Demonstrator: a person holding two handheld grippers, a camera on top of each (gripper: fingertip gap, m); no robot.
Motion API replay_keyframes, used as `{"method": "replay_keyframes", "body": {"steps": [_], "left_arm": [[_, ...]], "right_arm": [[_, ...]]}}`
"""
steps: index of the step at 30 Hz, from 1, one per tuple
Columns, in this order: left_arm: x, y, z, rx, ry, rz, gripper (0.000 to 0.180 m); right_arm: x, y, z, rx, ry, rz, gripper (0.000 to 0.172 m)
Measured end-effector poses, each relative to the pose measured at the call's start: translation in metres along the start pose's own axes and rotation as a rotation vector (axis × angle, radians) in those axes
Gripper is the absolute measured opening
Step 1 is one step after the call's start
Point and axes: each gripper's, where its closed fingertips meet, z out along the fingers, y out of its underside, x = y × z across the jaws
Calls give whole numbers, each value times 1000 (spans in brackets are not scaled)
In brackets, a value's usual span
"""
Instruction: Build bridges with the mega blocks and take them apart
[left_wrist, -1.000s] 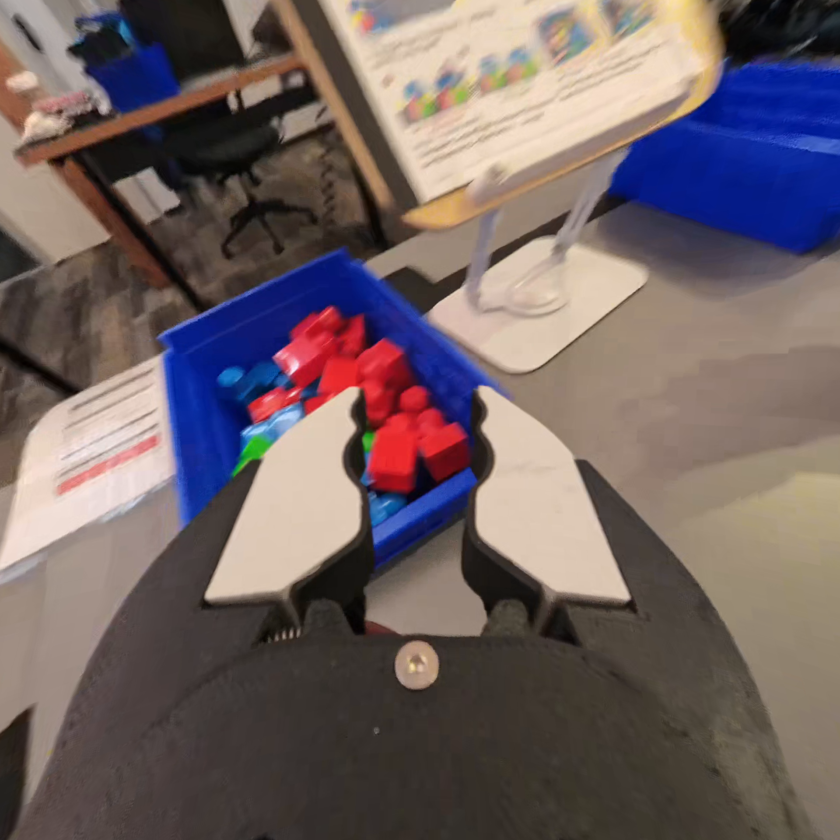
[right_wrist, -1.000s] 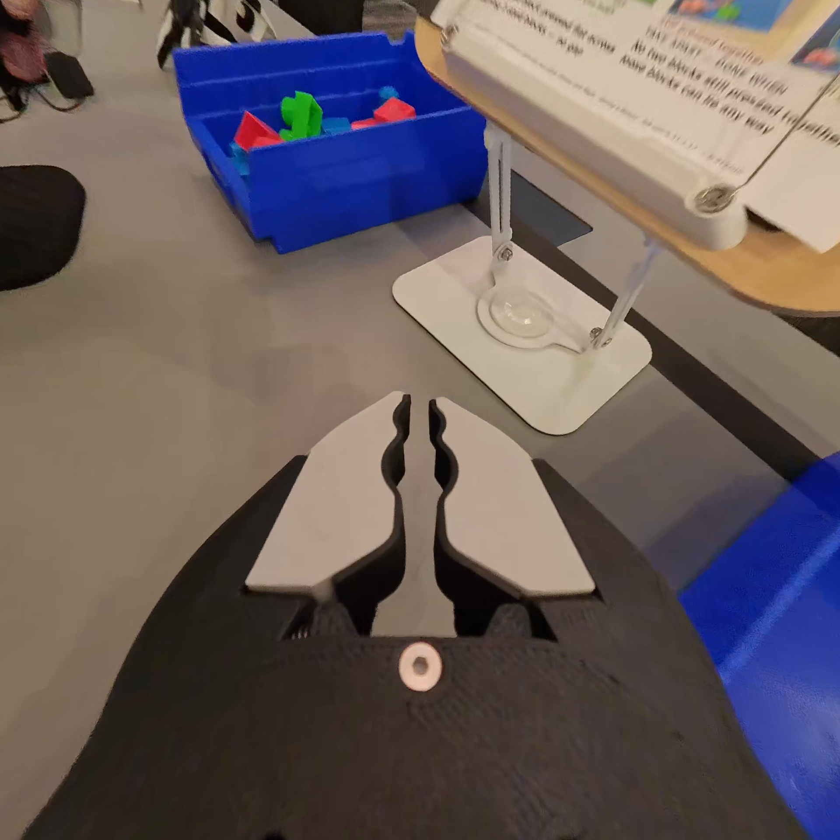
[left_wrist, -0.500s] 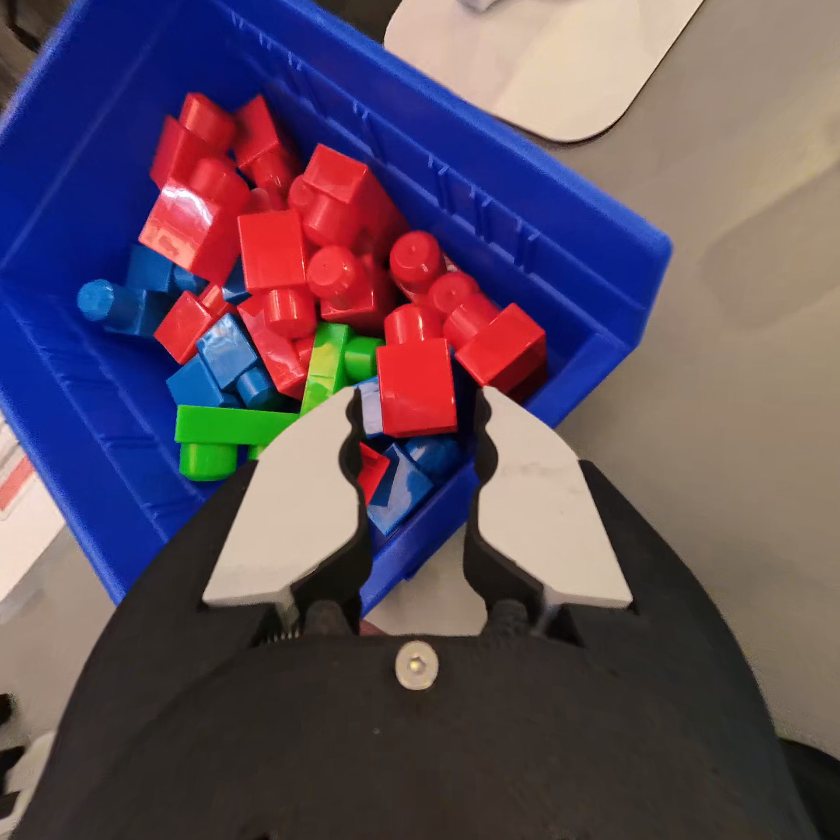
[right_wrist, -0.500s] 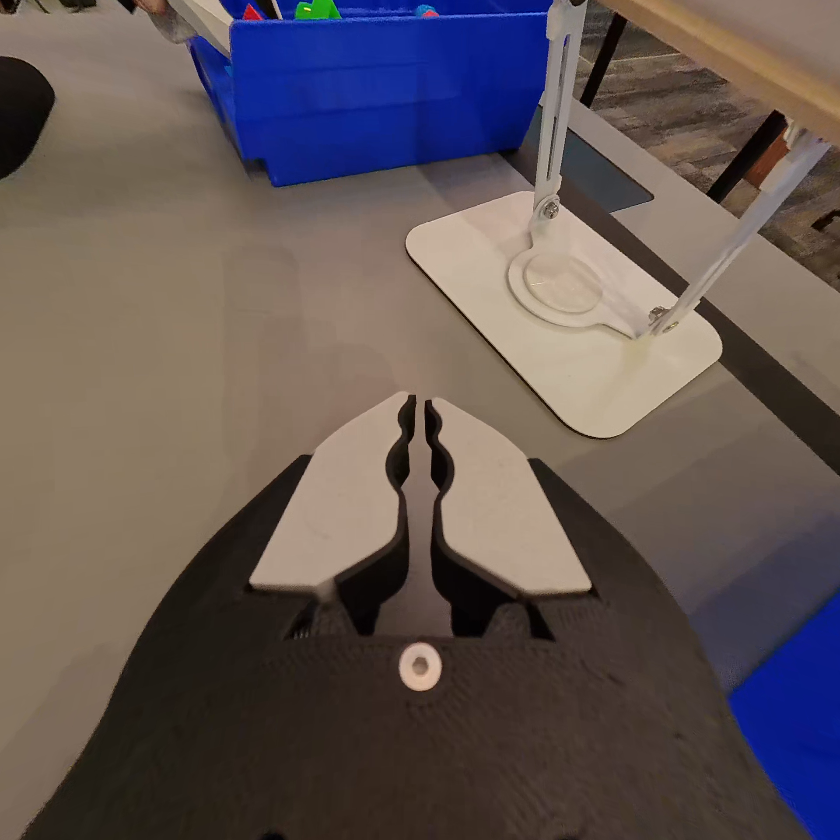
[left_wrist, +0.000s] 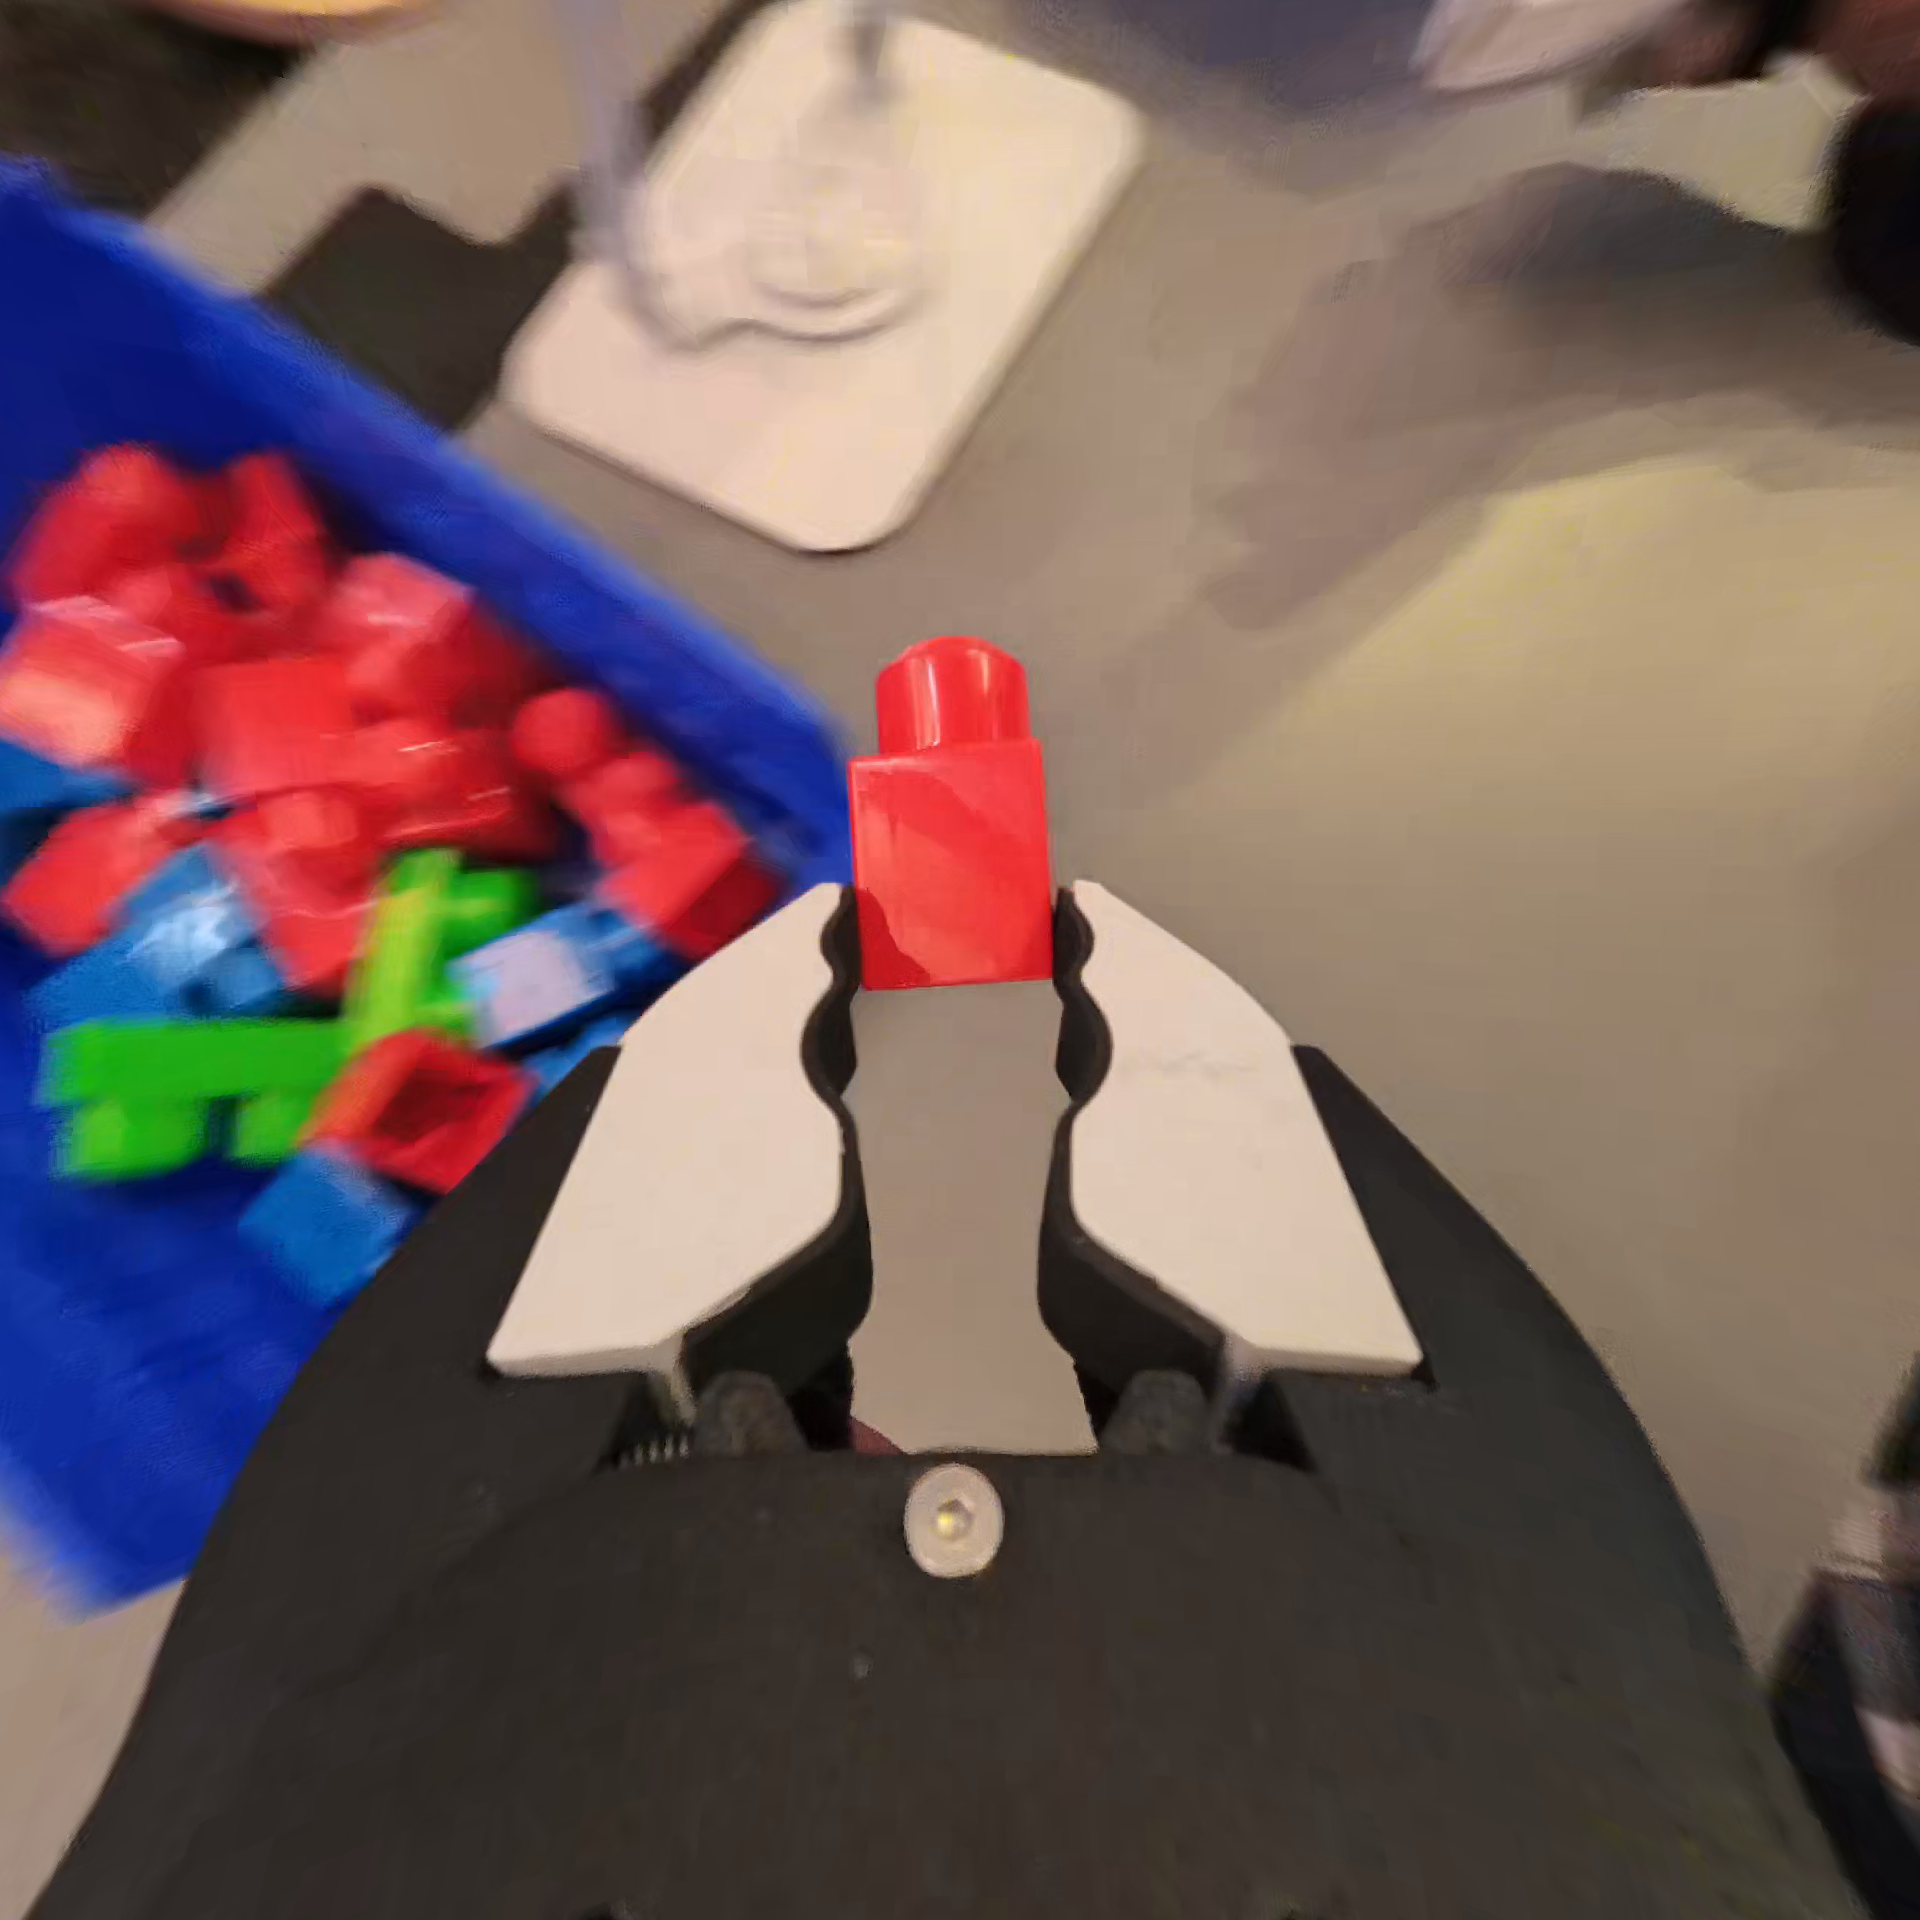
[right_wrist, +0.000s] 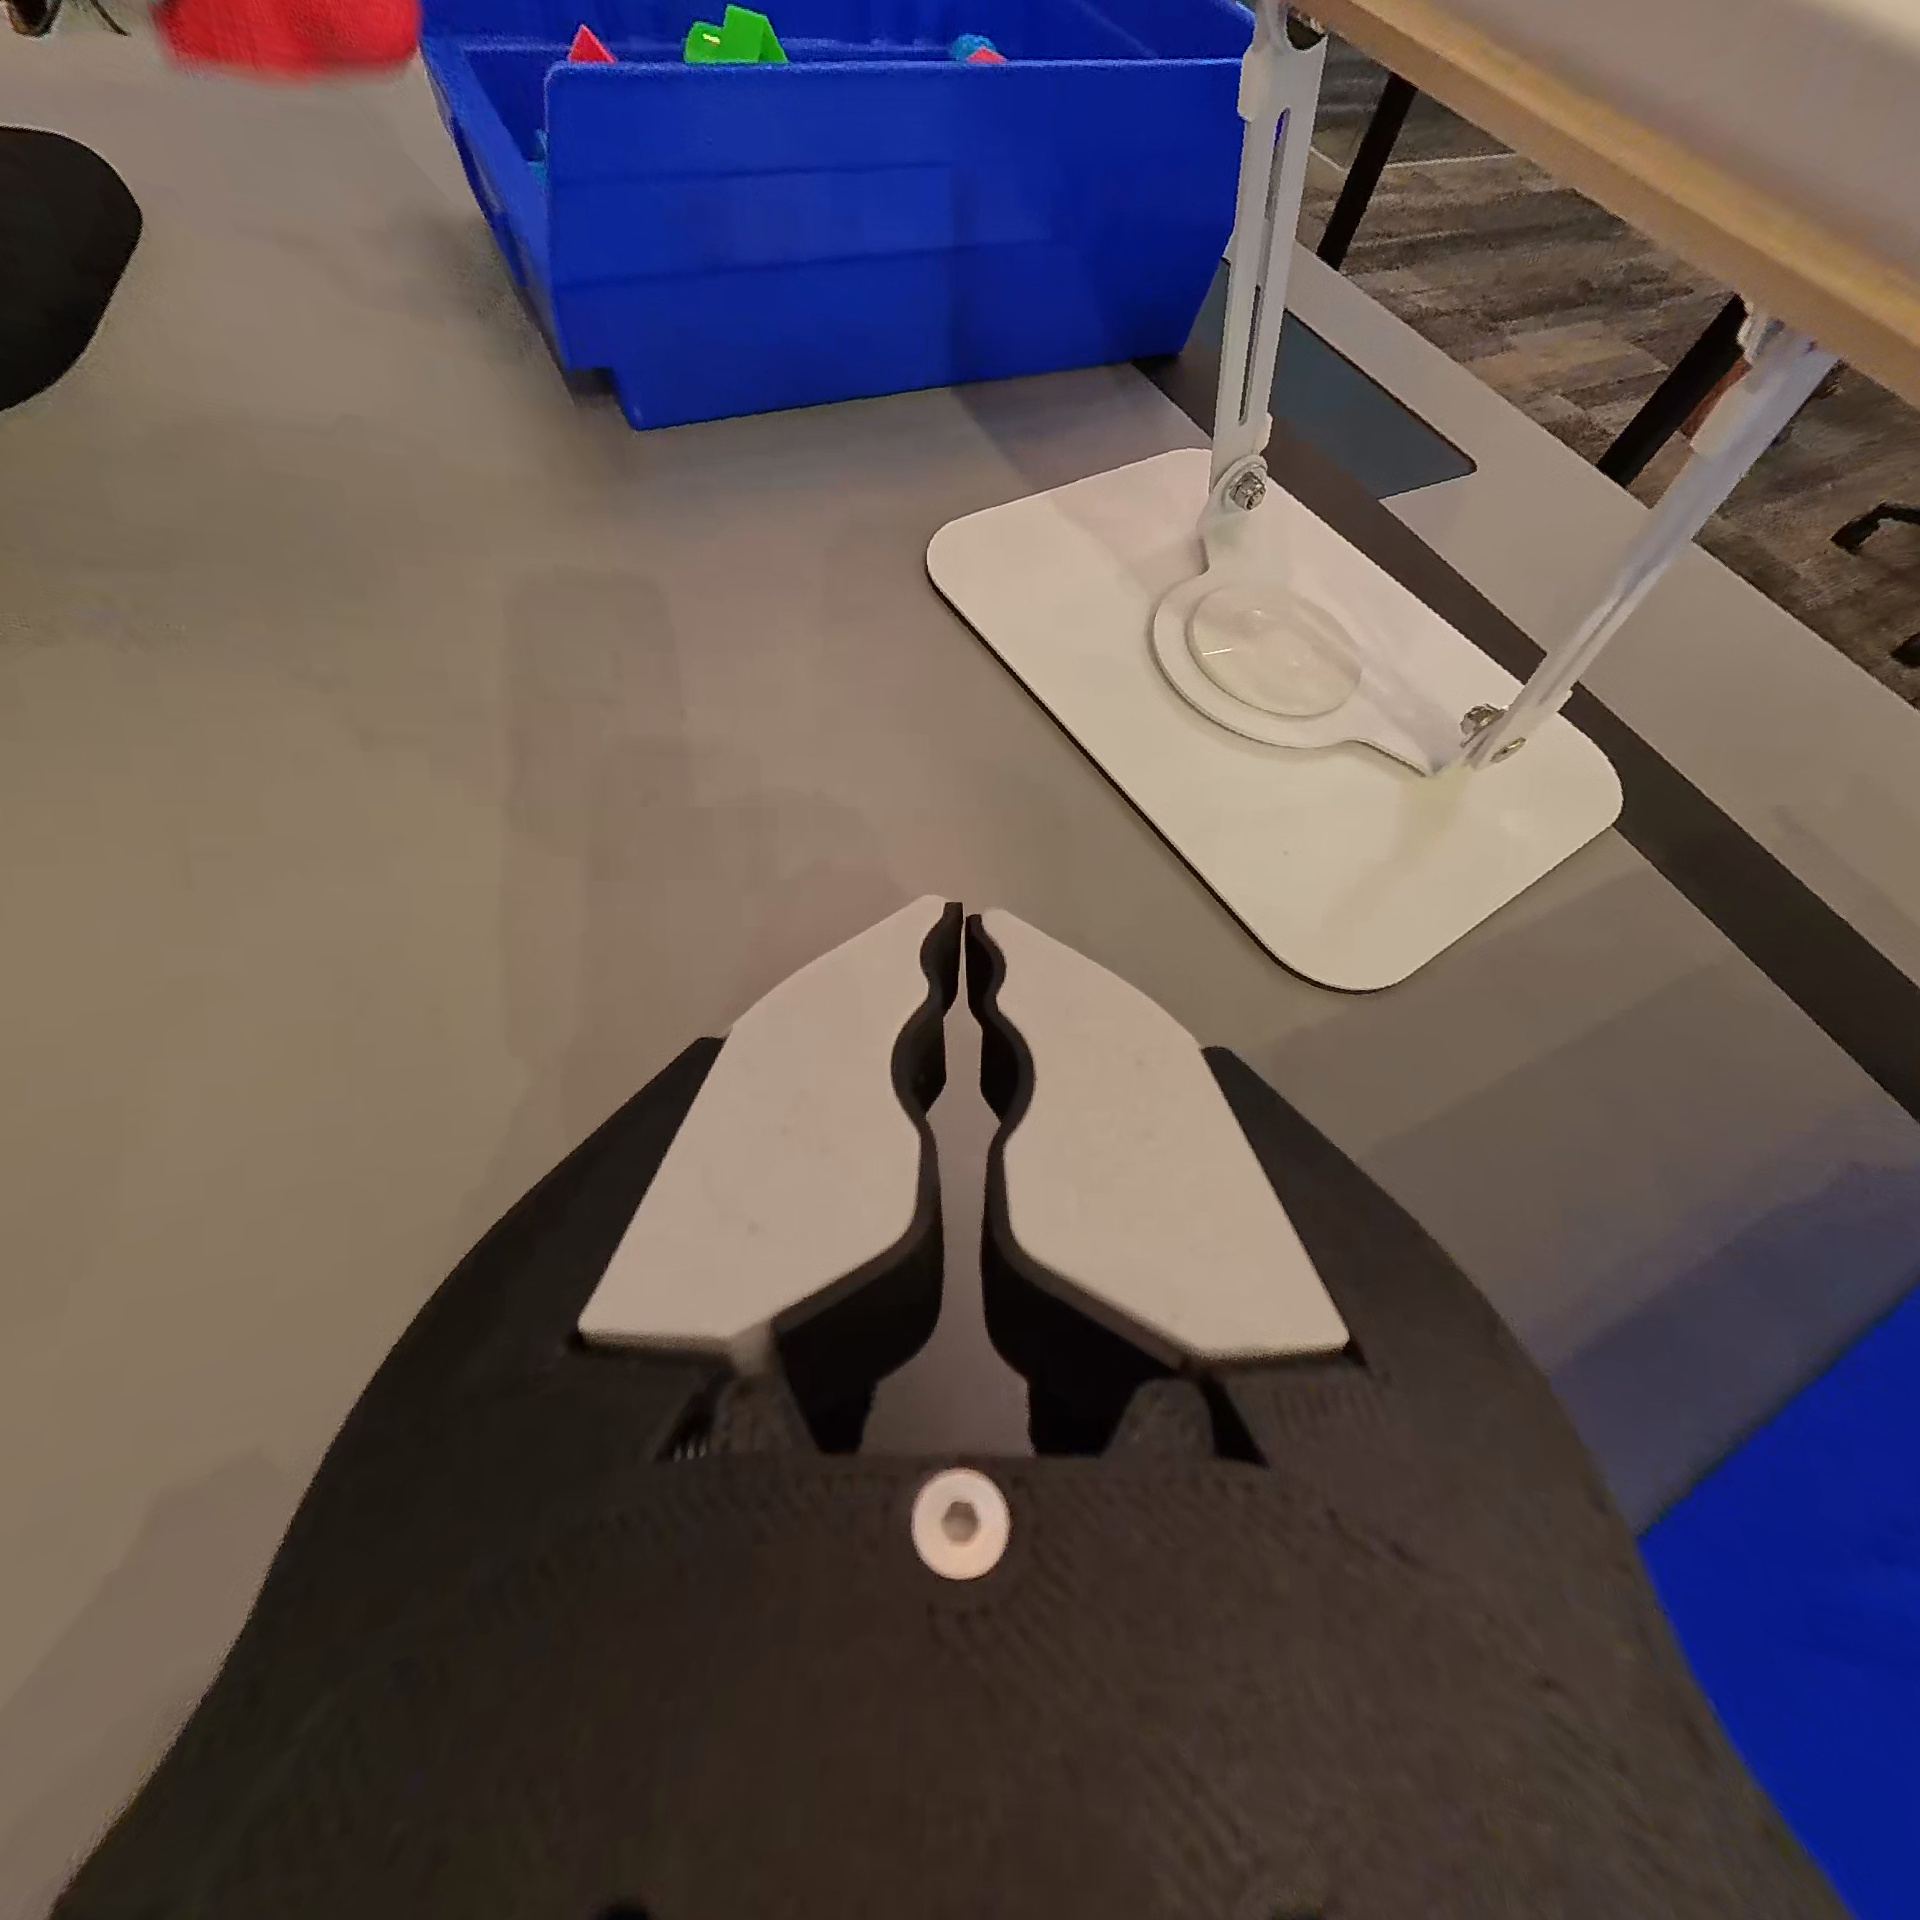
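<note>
My left gripper is shut on a red one-stud block. Both pads press its sides and hold it in the air above the grey table, to the right of the blue bin. The bin holds several red, blue and green blocks. The red block shows blurred at the top left of the right wrist view. My right gripper is shut with nothing between its pads, low over the table. The blue bin stands ahead of it.
A white stand base with two legs carries a tilted board over the table's far side. It also shows blurred in the left wrist view. Another blue bin lies at the right. A black object lies at the left. Across from one pair of fingers to the other is roughly 30 cm.
My left gripper closed on the red block in the bin and lifted it out to the right. My right gripper closed the last of its narrow gap and moved slightly forward.
</note>
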Motion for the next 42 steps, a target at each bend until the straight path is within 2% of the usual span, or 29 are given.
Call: {"method": "replay_keyframes", "body": {"steps": [2, 5, 9, 10, 11, 12, 13, 15, 17, 19, 21, 23, 24, 26, 28, 31, 38, 39, 42], "left_arm": [[44, 8, 27, -68, 79, 59, 35], [83, 18, 74, -132, 155, 87, 35], [94, 16, 115, -152, 170, 79, 35], [94, 15, 117, -156, 179, 88, 43], [96, 12, 117, -150, 203, 68, 69], [96, 9, 113, -156, 221, 49, 82], [98, 6, 103, -147, 255, 50, 80], [74, -12, 73, -64, 190, 46, 71], [23, -28, 40, 9, 31, 49, 63], [-37, -33, 20, 22, -115, 42, 58], [-86, -32, 18, 14, -171, -6, 52], [-130, -26, 27, -10, -226, -51, 38], [-143, -26, 35, 2, -221, -75, 38], [-162, -22, 52, -33, -199, -145, 44], [-183, -14, 65, -113, -286, -82, 45], [-195, -4, 82, -206, -291, -82, 46], [-192, 9, 108, -318, -196, -123, 43], [-192, 6, 109, -297, -191, -124, 34], [-195, 5, 105, -306, -224, -95, 34]], "right_arm": [[-1, 0, 1, -6, -5, -5, 1], [-3, 4, 4, -24, -10, -6, 1], [-3, 8, 3, -36, -6, -9, 1], [-3, 8, 2, -35, -7, -10, 1], [-4, 7, 2, -33, -8, -10, 1], [-3, 7, 2, -31, -9, -10, 0], [-3, 7, 1, -30, -10, -10, 0], [-3, 6, 1, -25, -16, -5, 0], [-3, 5, 0, -18, -23, 3, 0], [-4, 3, -1, -4, -30, 11, 0], [-4, 2, -2, -1, -31, 13, 0], [-3, 4, -2, -7, -30, 14, 0], [-3, 4, -1, -8, -29, 16, 0], [-3, 5, -1, -9, -30, 19, 0], [-2, 5, -1, -8, -32, 23, 0], [-1, 7, -1, -11, -38, 30, 0], [0, 5, -4, 3, -46, 38, 0], [1, 5, -4, 4, -46, 40, 0], [2, 4, -5, 8, -47, 44, 0]]}}
